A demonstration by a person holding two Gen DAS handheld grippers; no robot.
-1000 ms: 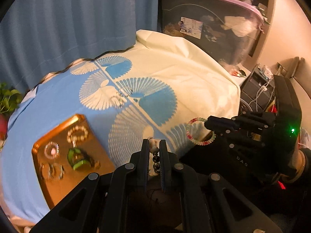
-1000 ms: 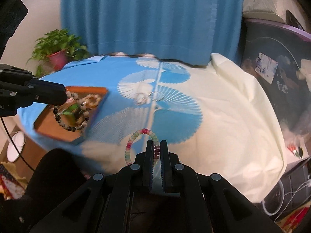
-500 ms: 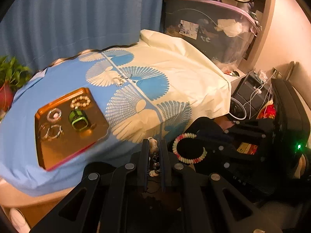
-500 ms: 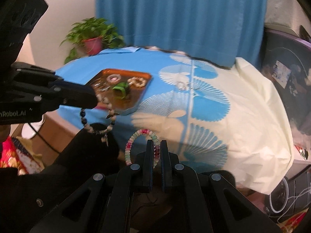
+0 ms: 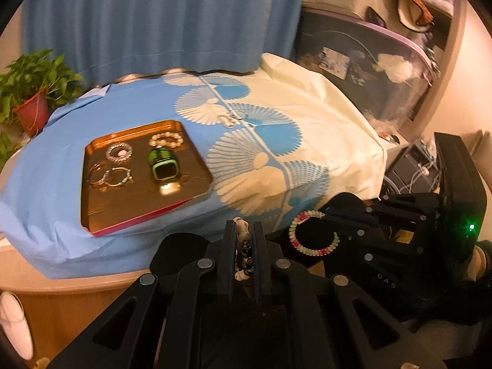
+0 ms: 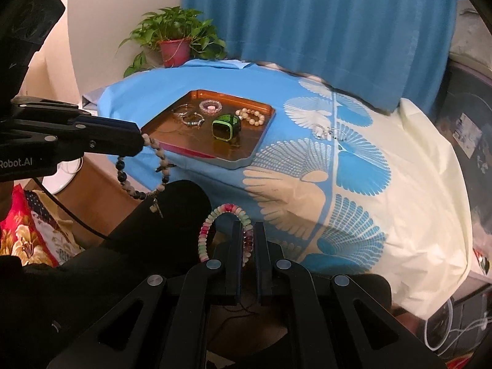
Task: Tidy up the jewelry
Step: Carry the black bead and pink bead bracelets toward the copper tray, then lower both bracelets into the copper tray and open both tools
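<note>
Jewelry: pastel bead bracelet (image 6: 226,230) pinched in right gripper (image 6: 247,246), dark-and-cream bead bracelet (image 6: 144,172) in left gripper (image 5: 244,246), both off table's near edge, short of orange tray (image 6: 255,150). Light, limp, slippery; best held across single bead

One tray (image 6: 259,136), one green watch (image 6: 226,126), two held bracelets, one potted plant (image 6: 175,41)

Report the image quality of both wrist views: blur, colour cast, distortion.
Left wrist view: warm orange cast, tray and green watch smeared by motion blur, fisheye bending the table edge. Right wrist view: cooler and sharper, watch crisp, curtain bowed by the lens, black vignette in the corners.
</note>
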